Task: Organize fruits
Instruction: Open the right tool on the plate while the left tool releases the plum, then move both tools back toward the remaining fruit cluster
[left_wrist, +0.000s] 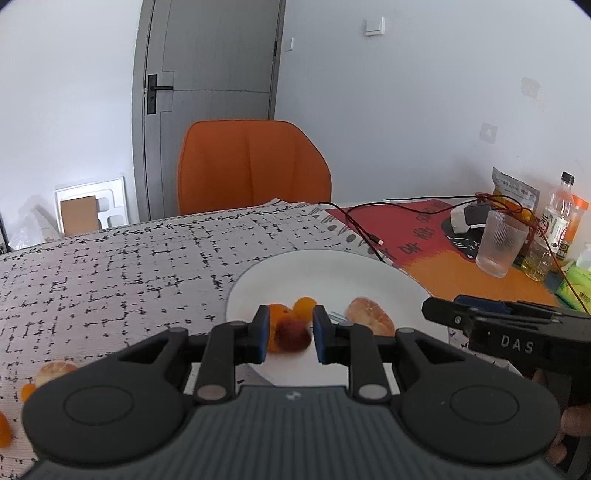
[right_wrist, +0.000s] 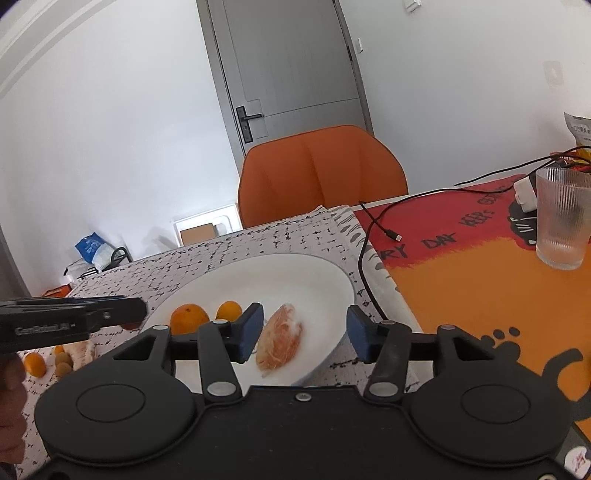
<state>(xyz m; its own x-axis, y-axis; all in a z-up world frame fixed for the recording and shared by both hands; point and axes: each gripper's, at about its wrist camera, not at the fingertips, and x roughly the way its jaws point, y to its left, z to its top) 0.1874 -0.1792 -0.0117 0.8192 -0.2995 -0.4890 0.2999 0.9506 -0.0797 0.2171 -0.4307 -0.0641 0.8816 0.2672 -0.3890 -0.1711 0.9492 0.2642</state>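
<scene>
- The table (left_wrist: 110, 266) carries a black-flecked cloth on the left and a red and orange mat on the right.
- The white plate (right_wrist: 295, 269) sits near the middle of the table, and part of the fruit is on it already.
- The left gripper (left_wrist: 290, 334) hangs over the near edge of the plate. A dark reddish fruit (left_wrist: 293, 336) appears between its blue pads, but it is blurred and I cannot tell whether the pads press it or have let it go. If it is dropped from this height, it could roll into the orange (right_wrist: 189, 318) beside it or off the rim.
- The right gripper (right_wrist: 304, 334) is spread wide and holds nothing, its fingers on either side of the peeled citrus piece (right_wrist: 279, 341) on the plate's near right. If it closes here, it could crush that soft flesh.
- The ribbed glass (right_wrist: 563, 218) stands on the mat to the far right, well apart from the plate. A wide sweep of the right gripper could tip it.
- A black cable (right_wrist: 364, 266) runs just beside the plate's right rim, where a finger might snag it.
- A small round orange fruit (right_wrist: 229, 310) lies on the plate behind the orange.
- More loose fruit (right_wrist: 64, 356) waits on the cloth at the near left. Round pieces there may roll away if nudged.
</scene>
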